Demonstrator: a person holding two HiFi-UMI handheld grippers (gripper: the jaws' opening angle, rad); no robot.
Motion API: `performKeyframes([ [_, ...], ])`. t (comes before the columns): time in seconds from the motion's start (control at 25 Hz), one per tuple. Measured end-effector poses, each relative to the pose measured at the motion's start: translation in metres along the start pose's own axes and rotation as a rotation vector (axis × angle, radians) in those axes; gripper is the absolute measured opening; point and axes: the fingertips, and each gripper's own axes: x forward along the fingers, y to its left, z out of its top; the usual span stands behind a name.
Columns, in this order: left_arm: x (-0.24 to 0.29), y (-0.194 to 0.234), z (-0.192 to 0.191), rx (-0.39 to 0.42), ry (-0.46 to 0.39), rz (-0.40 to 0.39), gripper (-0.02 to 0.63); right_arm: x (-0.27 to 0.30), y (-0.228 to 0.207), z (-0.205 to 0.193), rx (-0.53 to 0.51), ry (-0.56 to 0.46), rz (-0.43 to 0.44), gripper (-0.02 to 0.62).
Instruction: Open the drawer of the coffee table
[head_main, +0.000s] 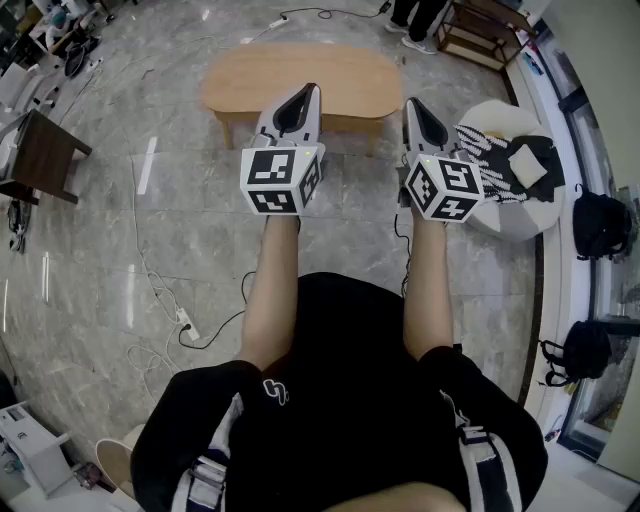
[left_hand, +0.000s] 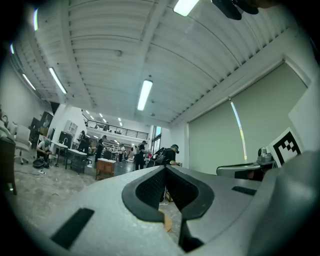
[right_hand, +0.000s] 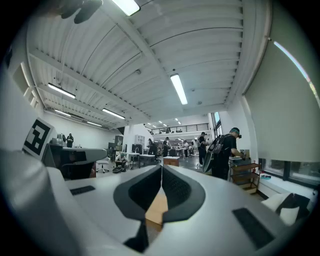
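A low wooden coffee table with an oval top stands on the marble floor ahead of me; no drawer shows from here. My left gripper is held level above the table's near edge, its jaws shut with nothing between them. My right gripper hovers beside the table's right end, also shut and empty. In the left gripper view the shut jaws point across the room; a sliver of the wooden table shows below them. In the right gripper view the shut jaws frame a strip of the table.
A round white seat with gloves on it stands right of the table. Cables and a power strip trail over the floor at the left. A dark side table stands far left, a wooden shelf at the back right, and black bags along the right wall.
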Motion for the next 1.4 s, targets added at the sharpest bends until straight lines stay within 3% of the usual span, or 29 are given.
performKeyframes([
  [0.36, 0.005, 0.021, -0.002, -0.012, -0.001, 0.007, 0.011, 0.011, 0.0, 0.005, 0.055, -0.061, -0.016, 0.012],
  [0.96, 0.017, 0.049, -0.02, -0.049, 0.016, 0.003, 0.011, 0.018, -0.02, -0.011, 0.062, -0.031, -0.109, 0.012],
  [1.4, 0.031, 0.062, -0.031, -0.046, -0.003, -0.003, 0.011, 0.044, -0.023, -0.012, 0.046, -0.064, -0.09, 0.012],
])
